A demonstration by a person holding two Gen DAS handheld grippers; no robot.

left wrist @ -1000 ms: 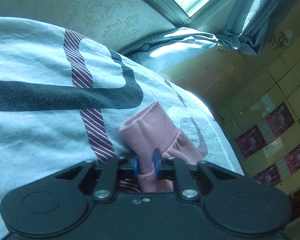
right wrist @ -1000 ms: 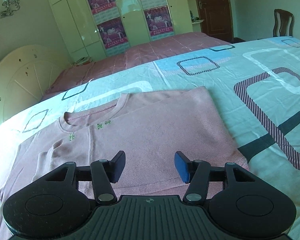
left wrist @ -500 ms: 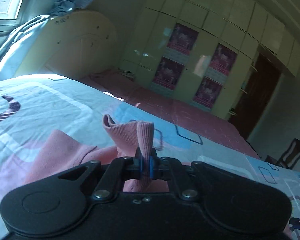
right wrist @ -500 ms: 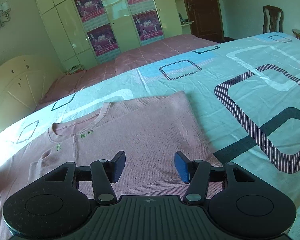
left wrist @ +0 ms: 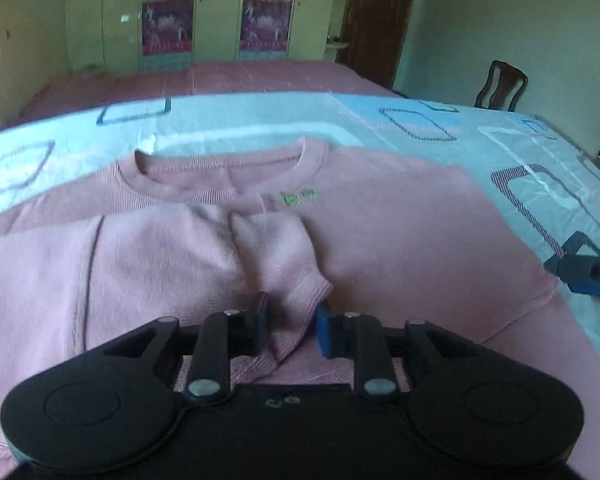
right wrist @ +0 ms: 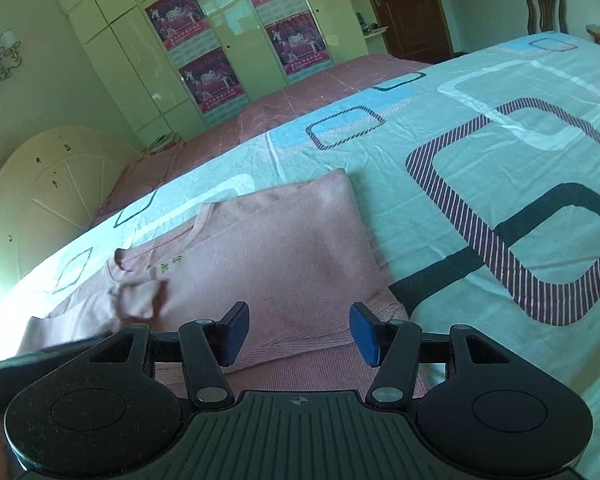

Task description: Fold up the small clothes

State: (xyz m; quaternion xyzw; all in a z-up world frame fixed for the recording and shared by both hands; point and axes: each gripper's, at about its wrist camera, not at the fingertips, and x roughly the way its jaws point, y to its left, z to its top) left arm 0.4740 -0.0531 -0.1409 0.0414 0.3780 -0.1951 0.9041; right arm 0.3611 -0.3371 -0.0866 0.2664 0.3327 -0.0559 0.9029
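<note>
A small pink sweater [left wrist: 380, 216] lies flat on the bed, collar away from me; it also shows in the right wrist view [right wrist: 284, 256]. Its left sleeve [left wrist: 276, 256] is folded across the chest, cuff lying between the fingers of my left gripper [left wrist: 290, 326], which is open just above it. My right gripper [right wrist: 298, 332] is open and empty over the sweater's lower right part. One of its fingertips [left wrist: 588, 272] shows at the right edge of the left wrist view.
The bed sheet [right wrist: 500, 152] is pale blue with rounded square patterns. A pink bedspread [left wrist: 228, 76] covers the far part. A cream headboard [right wrist: 40, 184], wardrobe with posters [right wrist: 236, 40], dark door [left wrist: 376, 12] and chair [left wrist: 500, 84] stand beyond.
My left gripper carried the sleeve cuff across onto the sweater's chest and opened, letting the cuff go. My right gripper stayed open and shifted slightly toward the sweater's right side.
</note>
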